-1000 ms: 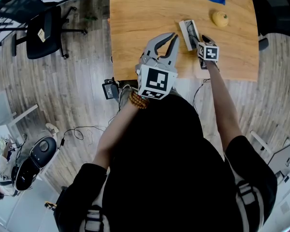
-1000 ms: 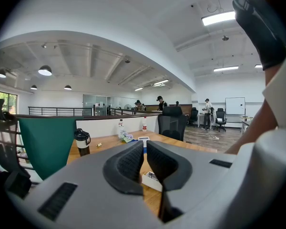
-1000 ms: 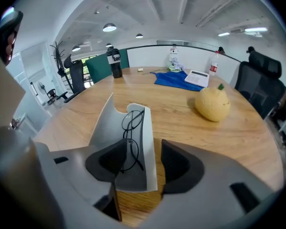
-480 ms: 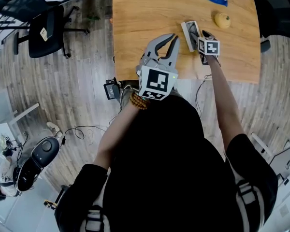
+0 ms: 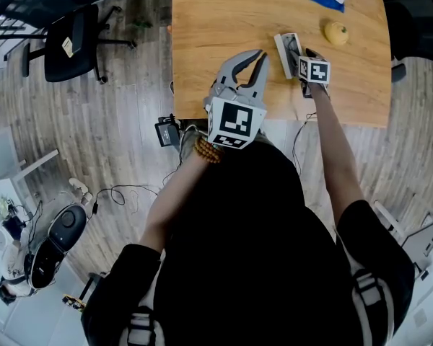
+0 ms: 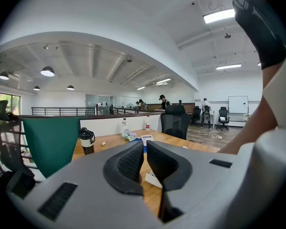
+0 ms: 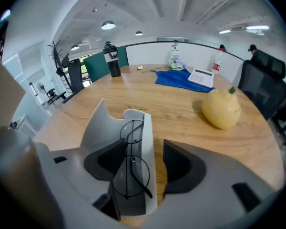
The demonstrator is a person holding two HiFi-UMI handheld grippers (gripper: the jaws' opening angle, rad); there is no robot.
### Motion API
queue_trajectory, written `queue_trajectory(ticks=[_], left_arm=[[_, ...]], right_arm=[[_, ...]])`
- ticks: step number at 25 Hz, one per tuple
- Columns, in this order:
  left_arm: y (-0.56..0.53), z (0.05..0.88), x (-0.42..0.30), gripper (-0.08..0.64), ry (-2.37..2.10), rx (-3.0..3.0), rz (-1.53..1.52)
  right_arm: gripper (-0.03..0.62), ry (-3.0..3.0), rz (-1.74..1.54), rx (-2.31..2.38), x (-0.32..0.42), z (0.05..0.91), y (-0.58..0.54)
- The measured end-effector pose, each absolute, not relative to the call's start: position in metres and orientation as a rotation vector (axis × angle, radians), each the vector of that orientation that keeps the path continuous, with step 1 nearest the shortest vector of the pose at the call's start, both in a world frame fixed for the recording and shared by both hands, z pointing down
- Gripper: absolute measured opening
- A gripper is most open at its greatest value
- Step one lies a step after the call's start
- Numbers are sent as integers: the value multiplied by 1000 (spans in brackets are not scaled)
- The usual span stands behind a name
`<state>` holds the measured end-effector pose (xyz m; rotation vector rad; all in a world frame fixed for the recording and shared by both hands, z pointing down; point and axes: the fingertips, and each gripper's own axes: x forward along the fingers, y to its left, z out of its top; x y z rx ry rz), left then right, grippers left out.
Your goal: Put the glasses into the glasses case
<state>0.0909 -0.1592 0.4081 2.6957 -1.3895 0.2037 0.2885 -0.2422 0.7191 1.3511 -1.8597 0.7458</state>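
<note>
glasses (image 7: 133, 175) inside open glasses case (image 7: 148, 147)

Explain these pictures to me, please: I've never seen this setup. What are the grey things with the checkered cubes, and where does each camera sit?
There is no robot here. A person holds a hand-held gripper in each hand, and the marker cubes are part of those. The head view looks down from the person's head. The other two views ride on the grippers and look along their jaws.

The left hand-held gripper is held near the table's edge, jaws together and empty. The right hand-held gripper points down at an open white glasses case on the wooden table, with wire-rimmed glasses lying in it. Its jaws have just closed a little but stand apart, with the case between them, unclamped. A yellow fruit and a blue cloth lie beyond.
</note>
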Motion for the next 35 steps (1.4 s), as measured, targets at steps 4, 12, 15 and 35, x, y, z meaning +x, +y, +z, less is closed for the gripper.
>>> queue_trajectory(ticks=[4,12,15,35], left_arm=[[-160,409,100,38,-1378,2708,194],[-153,407,104,38,-1370,2721,182],[-153,405,106,38,-1368,2727,175],[-161,356,120,38,-1563,2853,-46]], right_arm=[[265,-1863,735,1362,294,718,-240],[276,-1968,708,1357,290,698,-238],[276,-2003,683,1388,292,679,-241],[82,-2344,-49,1736,230,423,-190]])
